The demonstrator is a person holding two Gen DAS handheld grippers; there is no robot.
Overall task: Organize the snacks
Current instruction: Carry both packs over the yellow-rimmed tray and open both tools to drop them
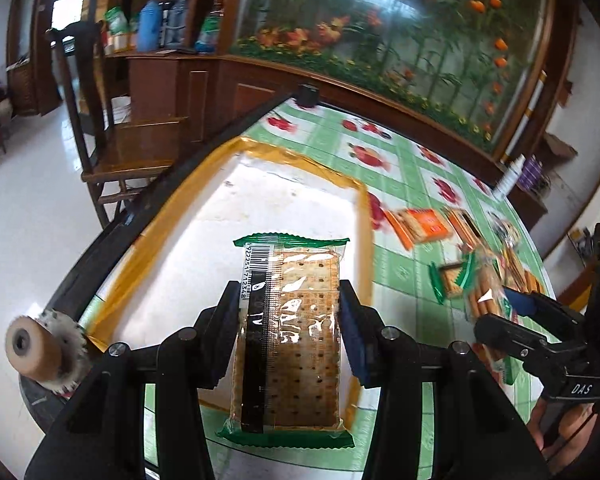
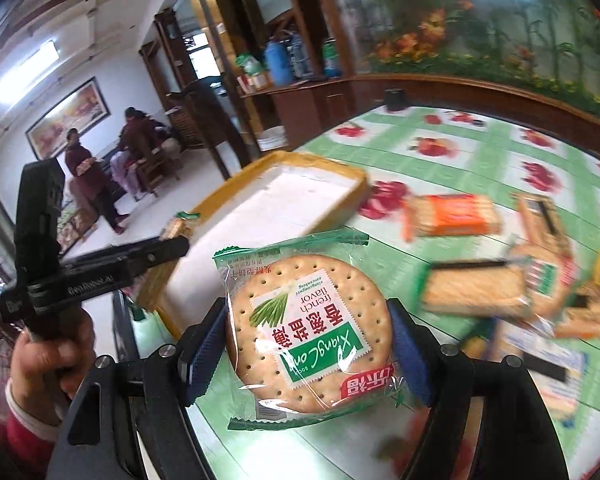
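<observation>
Left wrist: left claw (image 1: 290, 320) clamps cracker pack (image 1: 288, 336), lengthwise forward | right claw (image 2: 308, 344) grips round-cracker packet (image 2: 304, 332), seemingly flat.

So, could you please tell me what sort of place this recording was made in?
Most likely a family dining room at home. A table under a green fruit-print tablecloth, a wooden chair beside it, and a wooden sideboard holding bottles all point to that.
</observation>
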